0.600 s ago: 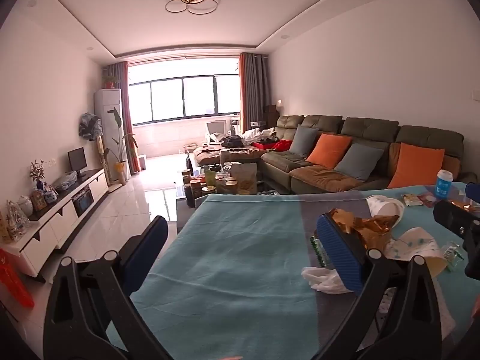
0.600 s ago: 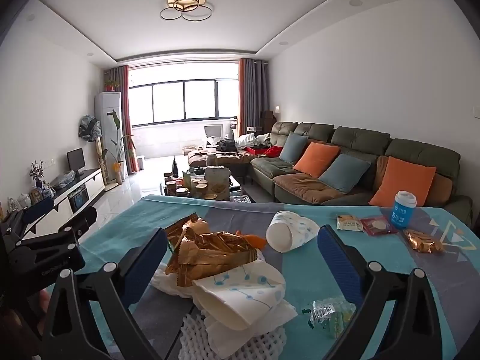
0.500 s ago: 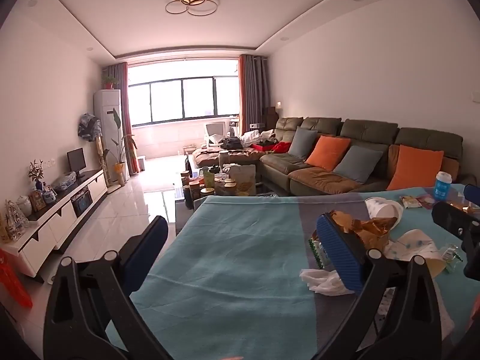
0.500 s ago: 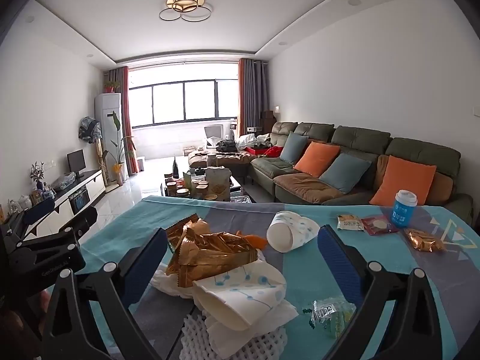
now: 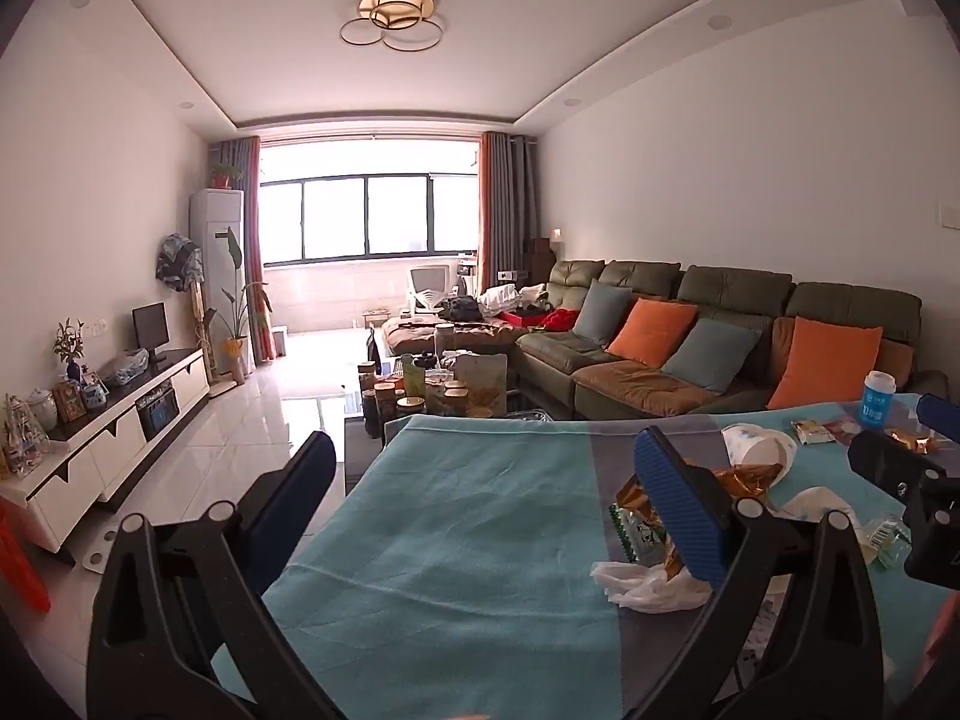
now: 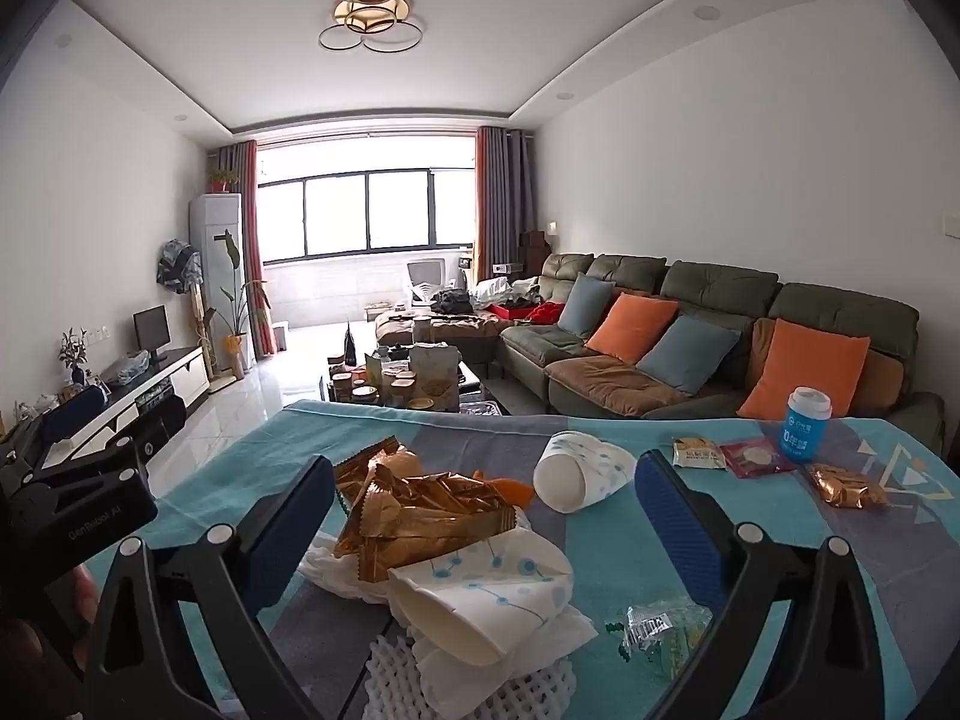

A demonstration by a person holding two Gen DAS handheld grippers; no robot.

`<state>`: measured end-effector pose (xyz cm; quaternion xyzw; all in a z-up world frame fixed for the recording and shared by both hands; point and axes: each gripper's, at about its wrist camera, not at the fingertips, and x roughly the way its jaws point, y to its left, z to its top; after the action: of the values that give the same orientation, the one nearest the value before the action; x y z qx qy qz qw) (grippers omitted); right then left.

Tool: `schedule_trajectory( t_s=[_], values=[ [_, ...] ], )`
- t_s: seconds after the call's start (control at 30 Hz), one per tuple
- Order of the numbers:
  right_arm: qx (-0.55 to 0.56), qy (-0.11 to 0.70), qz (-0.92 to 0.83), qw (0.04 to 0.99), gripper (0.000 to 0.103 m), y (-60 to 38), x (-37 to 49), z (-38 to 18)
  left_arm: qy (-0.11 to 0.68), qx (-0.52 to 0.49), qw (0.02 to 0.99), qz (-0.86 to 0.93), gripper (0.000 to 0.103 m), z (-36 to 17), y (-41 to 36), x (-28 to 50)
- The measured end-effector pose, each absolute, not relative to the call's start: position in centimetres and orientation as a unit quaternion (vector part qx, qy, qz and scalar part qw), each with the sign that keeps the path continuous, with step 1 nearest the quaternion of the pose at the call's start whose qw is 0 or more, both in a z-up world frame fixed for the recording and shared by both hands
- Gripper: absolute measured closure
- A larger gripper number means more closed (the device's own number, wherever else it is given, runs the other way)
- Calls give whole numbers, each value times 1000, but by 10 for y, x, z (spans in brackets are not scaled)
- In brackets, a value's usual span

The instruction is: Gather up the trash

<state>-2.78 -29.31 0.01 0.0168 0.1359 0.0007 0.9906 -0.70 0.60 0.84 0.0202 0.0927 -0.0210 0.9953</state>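
Note:
A trash pile lies on the teal tablecloth (image 6: pixel 630 552): gold wrappers (image 6: pixel 420 510), a crushed paper cup (image 6: pixel 480 594), white tissue (image 5: pixel 648 582) and a white foam net (image 6: pixel 468 684). My right gripper (image 6: pixel 483 525) is open just above the table, with the pile between and ahead of its blue pads, which touch nothing. Another paper cup (image 6: pixel 576 468) lies on its side beyond the pile, and a clear wrapper (image 6: pixel 660 636) sits by the right pad. My left gripper (image 5: pixel 486 492) is open over bare cloth, left of the pile, holding nothing.
At the table's far right stand a blue-and-white cup (image 6: pixel 807 429), two small snack packets (image 6: pixel 696 453) and a gold wrapper (image 6: pixel 846 486). Beyond the table's far edge are a cluttered coffee table (image 6: pixel 408 384), a sofa (image 6: pixel 690 360) with cushions and a TV cabinet (image 5: pixel 120 426).
Both views have drifted only slightly. The jaws of both grippers stay wide open and the trash lies where it was.

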Motion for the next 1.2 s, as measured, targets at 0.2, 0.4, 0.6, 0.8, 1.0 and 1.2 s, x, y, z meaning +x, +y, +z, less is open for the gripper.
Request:
schedule_trajectory(
  t_s=[0.2,0.4,0.6,0.8,1.0,1.2],
  values=[
    [16,130,-3,991,6,-291,-31,0,82,19,996,-21,5,7,7,-11],
    [20,131,-5,991,6,-294,-30,0,75,22,997,-20,5,6,7,-12],
    [21,129,-7,991,6,-295,-31,-1,71,25,997,-21,5,7,4,-15],
    [22,128,-9,992,6,-296,-34,-1,70,25,997,-23,5,8,3,-16],
    [23,126,-10,992,6,-297,-35,0,70,27,997,-24,5,9,2,-18],
    [24,124,-10,992,6,-298,-36,0,70,26,997,-24,5,10,1,-19]
  ],
)
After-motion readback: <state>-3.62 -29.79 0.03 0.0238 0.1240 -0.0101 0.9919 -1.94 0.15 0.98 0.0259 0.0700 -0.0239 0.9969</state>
